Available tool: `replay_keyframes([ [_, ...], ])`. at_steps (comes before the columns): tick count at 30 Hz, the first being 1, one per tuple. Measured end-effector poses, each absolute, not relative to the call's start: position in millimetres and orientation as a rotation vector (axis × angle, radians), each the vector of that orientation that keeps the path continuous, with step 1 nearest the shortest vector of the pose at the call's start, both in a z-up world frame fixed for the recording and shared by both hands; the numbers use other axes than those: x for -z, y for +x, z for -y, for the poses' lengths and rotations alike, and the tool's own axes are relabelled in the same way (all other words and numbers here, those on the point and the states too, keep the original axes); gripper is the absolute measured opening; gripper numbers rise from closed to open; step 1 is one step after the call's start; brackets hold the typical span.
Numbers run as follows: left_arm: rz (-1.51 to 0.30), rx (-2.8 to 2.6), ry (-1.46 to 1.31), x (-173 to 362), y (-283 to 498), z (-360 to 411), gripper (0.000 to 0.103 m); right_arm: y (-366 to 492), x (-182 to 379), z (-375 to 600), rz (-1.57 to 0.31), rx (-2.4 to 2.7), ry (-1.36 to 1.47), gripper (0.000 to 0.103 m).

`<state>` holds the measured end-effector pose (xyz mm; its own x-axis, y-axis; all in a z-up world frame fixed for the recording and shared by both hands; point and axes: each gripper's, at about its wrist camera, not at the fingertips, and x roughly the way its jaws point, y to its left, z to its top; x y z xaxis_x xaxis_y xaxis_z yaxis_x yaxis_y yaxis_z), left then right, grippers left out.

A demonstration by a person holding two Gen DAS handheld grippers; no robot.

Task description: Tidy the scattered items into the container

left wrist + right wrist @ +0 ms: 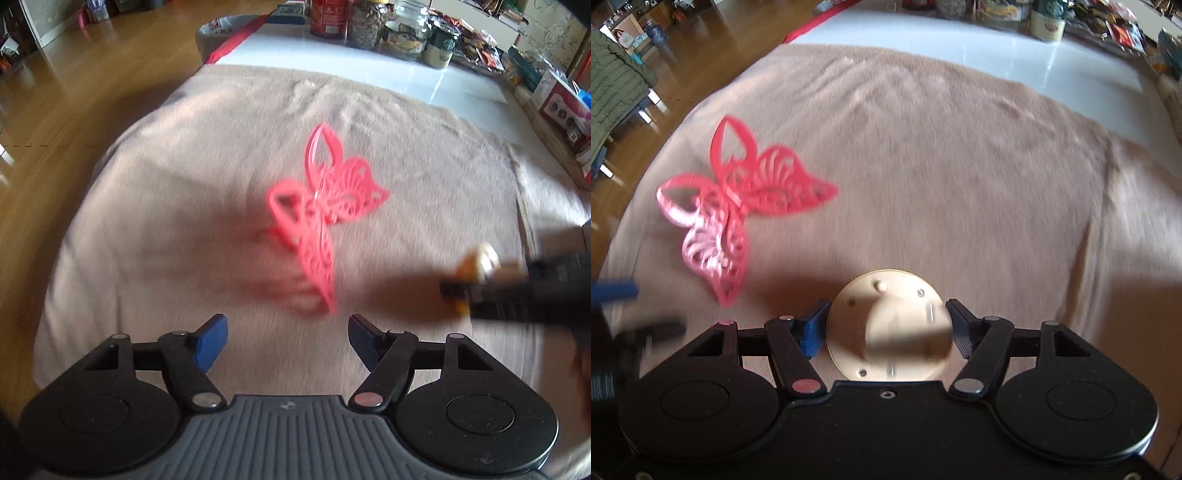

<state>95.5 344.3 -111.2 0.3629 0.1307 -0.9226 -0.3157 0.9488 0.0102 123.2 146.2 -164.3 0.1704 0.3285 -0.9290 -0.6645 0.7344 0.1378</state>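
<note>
A pink cut-out butterfly hair clip lies on the beige cloth, just ahead of my left gripper. That gripper is open, with nothing between its blue pads. In the right wrist view the clip sits to the left, and a blue finger of the left gripper shows at the left edge. My right gripper is shut on a round tan disc-shaped object with small screws, a pad on each side of it. The left wrist view shows the right gripper low at the right, over its shadow.
The cloth covers the near part of a white table. Jars and tins and snack packets crowd the far edge, and boxes stand at the right. A grey rounded thing sits at the far left corner. Wooden floor lies to the left.
</note>
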Motion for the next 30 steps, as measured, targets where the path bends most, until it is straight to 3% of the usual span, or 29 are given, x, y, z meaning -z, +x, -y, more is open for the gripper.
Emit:
replay_keyframes([
  [10, -1.171, -0.327, -0.11, 134, 166, -333, 0.077, 104, 164, -102, -1.243, -0.727, -0.295, 0.063],
  [14, -1.143, -0.26, 0.056, 138, 176, -304, 0.077, 104, 165, -94, -1.248, -0.722, -0.281, 0.063],
  [21, -1.039, -0.065, 0.408, 144, 144, -230, 0.077, 102, 164, -77, -1.245, -0.714, -0.256, 0.063],
  [30, -1.07, 0.243, 0.593, 173, 83, -178, 0.077, 96, 158, -53, -1.252, -0.711, -0.215, 0.063],
])
